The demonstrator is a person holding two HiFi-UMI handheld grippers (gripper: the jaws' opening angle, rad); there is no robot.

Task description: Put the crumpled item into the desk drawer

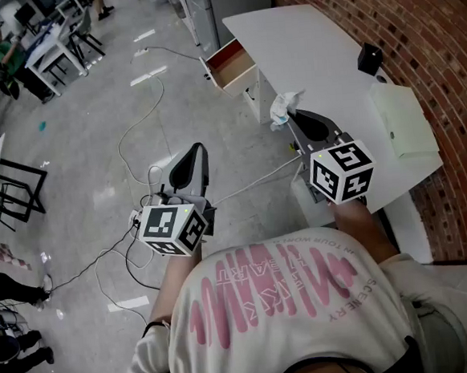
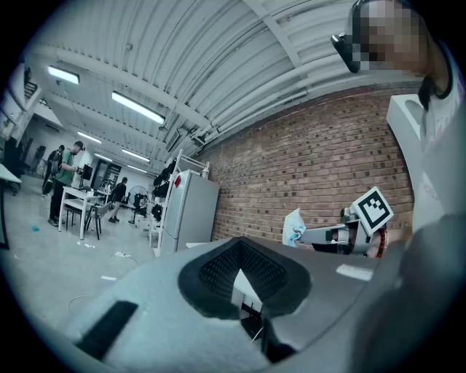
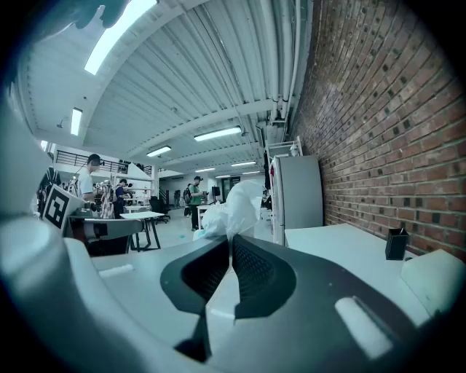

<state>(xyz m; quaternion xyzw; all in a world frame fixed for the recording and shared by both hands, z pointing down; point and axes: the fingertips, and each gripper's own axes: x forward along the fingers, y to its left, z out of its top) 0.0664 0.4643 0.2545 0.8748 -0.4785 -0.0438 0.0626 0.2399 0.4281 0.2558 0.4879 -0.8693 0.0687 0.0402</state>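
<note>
The crumpled white item (image 1: 284, 108) is pinched in the tips of my right gripper (image 1: 291, 115), held in the air just off the near edge of the white desk (image 1: 310, 39). It bulges above the jaws in the right gripper view (image 3: 234, 206), where the right gripper (image 3: 228, 242) is shut on it. The desk drawer (image 1: 232, 63) stands pulled out, its reddish-brown inside showing, beyond the item to the upper left. My left gripper (image 1: 193, 162) hangs over the floor, jaws together and holding nothing (image 2: 239, 249). From the left gripper view, the item (image 2: 294, 227) shows at the right.
On the desk stand a small black holder (image 1: 369, 57) and a pale flat box (image 1: 405, 120). A brick wall (image 1: 413, 15) runs along the right. Cables (image 1: 144, 120) trail over the grey floor, and a black frame (image 1: 16, 191) stands at left. A white cabinet (image 1: 235, 4) stands behind the drawer.
</note>
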